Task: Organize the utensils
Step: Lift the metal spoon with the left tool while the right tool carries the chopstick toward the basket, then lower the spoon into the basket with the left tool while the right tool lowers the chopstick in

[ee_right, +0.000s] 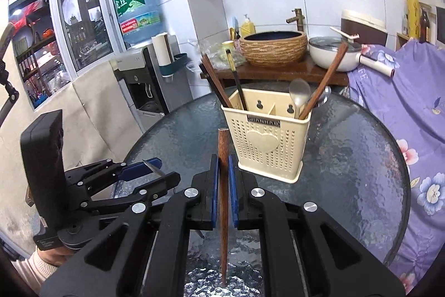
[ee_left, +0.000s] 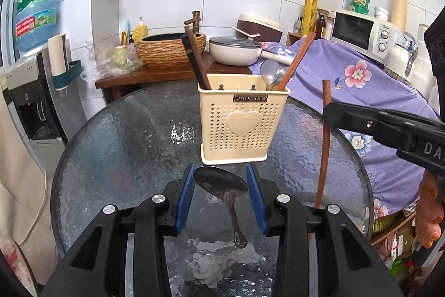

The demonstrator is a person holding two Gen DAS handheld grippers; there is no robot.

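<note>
A cream perforated utensil holder (ee_left: 242, 124) (ee_right: 269, 141) stands on the round glass table (ee_left: 125, 144) (ee_right: 347, 157). Dark chopsticks lean in its left compartment. Metal spoons and a brown chopstick stand in its right one. Just in front of the holder, my left gripper (ee_left: 220, 185) (ee_right: 167, 170) is shut on the bowl of a metal spoon (ee_left: 219, 181) (ee_right: 151, 167), whose handle hangs down above the glass. To the right, my right gripper (ee_right: 222, 166) (ee_left: 329, 113) is shut on a brown wooden chopstick (ee_right: 223, 157) (ee_left: 324, 157), which it holds nearly upright.
Behind the table, a wooden counter (ee_left: 155, 74) carries a woven basin (ee_left: 169, 49) and a white lidded pan (ee_left: 236, 50). A purple floral cloth (ee_left: 361, 74) covers the right side beside the table. A water dispenser (ee_right: 144, 74) stands at the left, and a microwave (ee_left: 361, 29) at the back right.
</note>
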